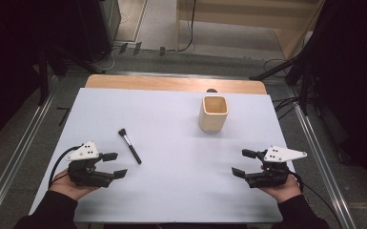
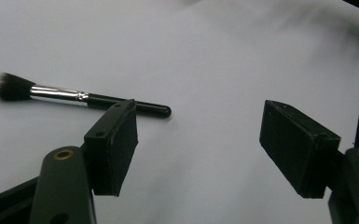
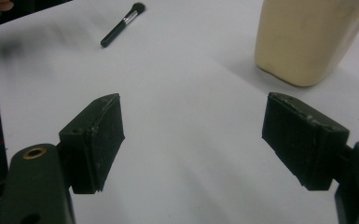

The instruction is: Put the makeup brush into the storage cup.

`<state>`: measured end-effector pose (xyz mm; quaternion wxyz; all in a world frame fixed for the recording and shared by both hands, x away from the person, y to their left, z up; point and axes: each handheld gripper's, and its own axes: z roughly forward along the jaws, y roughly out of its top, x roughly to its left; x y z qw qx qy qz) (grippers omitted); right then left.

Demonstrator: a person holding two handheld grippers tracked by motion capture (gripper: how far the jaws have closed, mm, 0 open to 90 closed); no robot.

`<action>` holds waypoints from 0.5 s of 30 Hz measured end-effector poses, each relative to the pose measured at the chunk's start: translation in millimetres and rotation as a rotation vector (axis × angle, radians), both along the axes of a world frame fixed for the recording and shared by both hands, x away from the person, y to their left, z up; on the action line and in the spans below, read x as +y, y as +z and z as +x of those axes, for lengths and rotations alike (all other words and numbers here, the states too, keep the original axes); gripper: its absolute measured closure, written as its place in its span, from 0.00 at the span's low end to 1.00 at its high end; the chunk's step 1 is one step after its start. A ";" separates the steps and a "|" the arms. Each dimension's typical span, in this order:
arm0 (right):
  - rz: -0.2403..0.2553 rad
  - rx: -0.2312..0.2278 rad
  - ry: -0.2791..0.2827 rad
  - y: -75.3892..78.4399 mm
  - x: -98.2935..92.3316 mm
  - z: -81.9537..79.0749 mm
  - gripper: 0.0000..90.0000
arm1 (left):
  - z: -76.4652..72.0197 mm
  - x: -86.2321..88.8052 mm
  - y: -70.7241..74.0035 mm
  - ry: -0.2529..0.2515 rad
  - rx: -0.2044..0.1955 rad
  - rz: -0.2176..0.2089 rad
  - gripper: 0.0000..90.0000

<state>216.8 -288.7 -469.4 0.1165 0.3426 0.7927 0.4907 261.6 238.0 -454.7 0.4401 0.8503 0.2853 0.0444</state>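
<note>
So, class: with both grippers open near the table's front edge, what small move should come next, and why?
Probably ease the left gripper forward toward the makeup brush. Its jaws stand open with nothing between them, and the brush lies flat just ahead of it, well apart from the cream cup. The right gripper is farther from the brush.

You look down from a fixed camera above your own side of the bench [image 1: 171,200], facing forward over the whole white top to the floor beyond. The left gripper view sits low and close to the surface, looking along its fingers [image 2: 114,149] at the brush [image 2: 74,95] just ahead. The right gripper view, equally low, faces across the bench, with the cream cup [image 3: 307,37] near and the same brush far off. All three views share that brush and the white surface.
</note>
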 end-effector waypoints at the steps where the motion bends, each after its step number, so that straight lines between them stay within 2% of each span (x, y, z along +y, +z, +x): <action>1: 0.000 0.003 0.002 -0.2 0.1 0.5 0.24 | -0.1 -0.3 -0.2 0.000 0.002 0.004 0.32; 5: -0.009 0.003 0.004 -0.2 0.4 0.5 0.25 | 0.3 -0.1 -0.5 0.003 0.012 0.001 0.32; 9: -0.028 -0.002 0.010 0.1 1.4 -0.2 0.26 | -0.3 0.3 -1.3 0.004 0.013 0.018 0.32; 15: -0.045 0.001 0.011 0.0 2.0 -1.1 0.26 | -0.4 0.6 -0.9 0.008 0.002 0.024 0.32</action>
